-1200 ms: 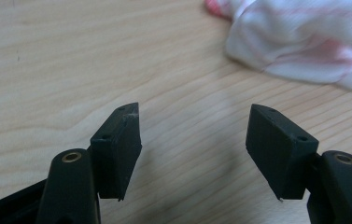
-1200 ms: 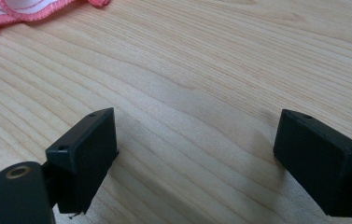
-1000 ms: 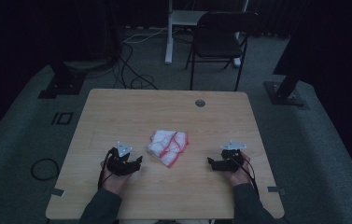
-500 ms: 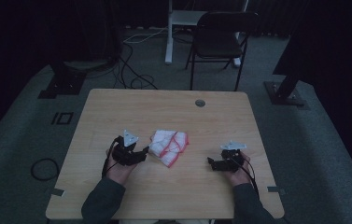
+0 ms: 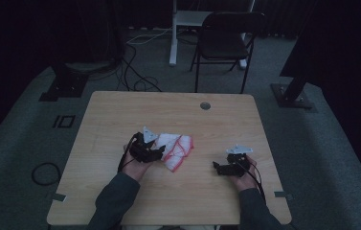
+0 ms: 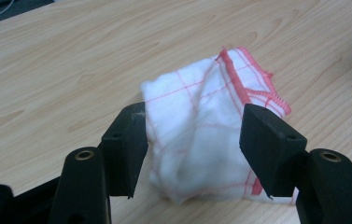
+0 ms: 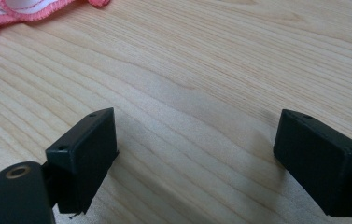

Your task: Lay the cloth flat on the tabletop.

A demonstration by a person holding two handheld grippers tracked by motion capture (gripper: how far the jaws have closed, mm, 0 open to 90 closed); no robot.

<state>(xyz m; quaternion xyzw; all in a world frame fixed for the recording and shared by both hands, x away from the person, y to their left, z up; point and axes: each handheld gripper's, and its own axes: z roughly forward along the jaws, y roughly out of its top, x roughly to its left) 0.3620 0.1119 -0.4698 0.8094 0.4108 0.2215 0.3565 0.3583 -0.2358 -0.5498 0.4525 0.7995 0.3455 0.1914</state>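
The left tool (image 6: 192, 154) is sliding in on the crumpled white red-striped cloth (image 6: 206, 126) mid-counter, jaws closing around it but not pinching yet, while the right tool (image 7: 194, 163) is sitting wide open, empty.

In the left gripper view we see the cloth (image 6: 201, 135) only in part: its near lower end runs behind the 2 black jaws, so we cannot tell whether the pads press on it. In the right gripper view the cloth (image 7: 19, 11) is cut off by the top left edge, leaving just a pink hem. In the high view the dim light hides the fingertips of the left gripper (image 5: 155, 152), and the person's sleeves (image 5: 116, 201) leave the bottom edge
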